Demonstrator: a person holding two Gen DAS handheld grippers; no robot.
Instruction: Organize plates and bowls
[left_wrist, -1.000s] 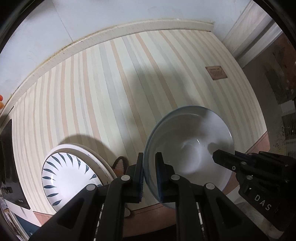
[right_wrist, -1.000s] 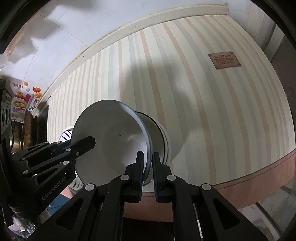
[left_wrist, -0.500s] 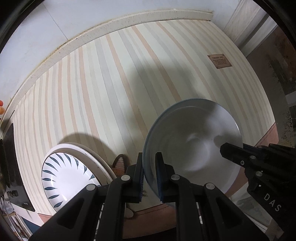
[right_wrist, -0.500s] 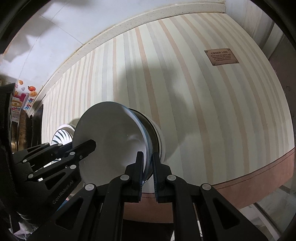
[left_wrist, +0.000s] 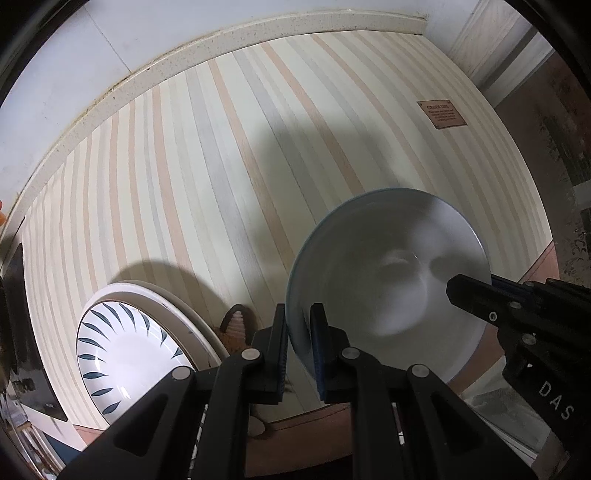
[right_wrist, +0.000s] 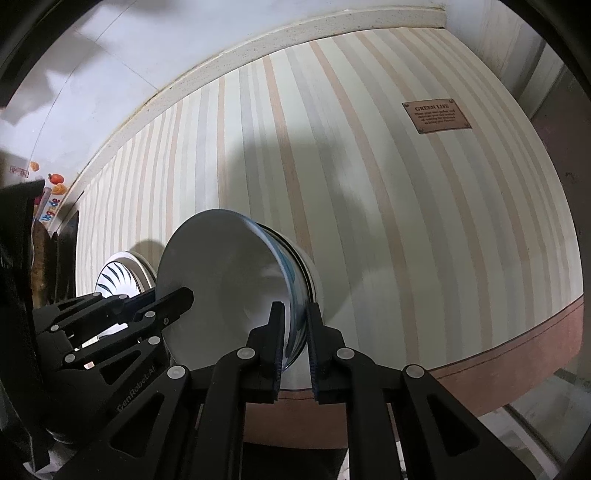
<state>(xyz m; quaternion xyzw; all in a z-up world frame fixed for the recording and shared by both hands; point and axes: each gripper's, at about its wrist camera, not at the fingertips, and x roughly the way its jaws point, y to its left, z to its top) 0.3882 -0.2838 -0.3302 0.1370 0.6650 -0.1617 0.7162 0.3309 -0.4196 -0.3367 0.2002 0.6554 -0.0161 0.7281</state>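
While both hand-held grippers (left_wrist: 298, 347) (right_wrist: 295, 345) clamp bowl (left_wrist: 384, 288), bowl shifted right (tilted).

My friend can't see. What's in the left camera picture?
Two black tools, the left tool and right tool, grip opposite rims of a white bowl with a blue rim above a striped tablecloth. A white plate with dark leaf marks lies left.

A white bowl (left_wrist: 388, 280) with a blue outside; a white plate (left_wrist: 125, 354) with dark blue leaf strokes; cream, peach and grey striped bench (left_wrist: 221, 166); black gripper (left_wrist: 297, 332).
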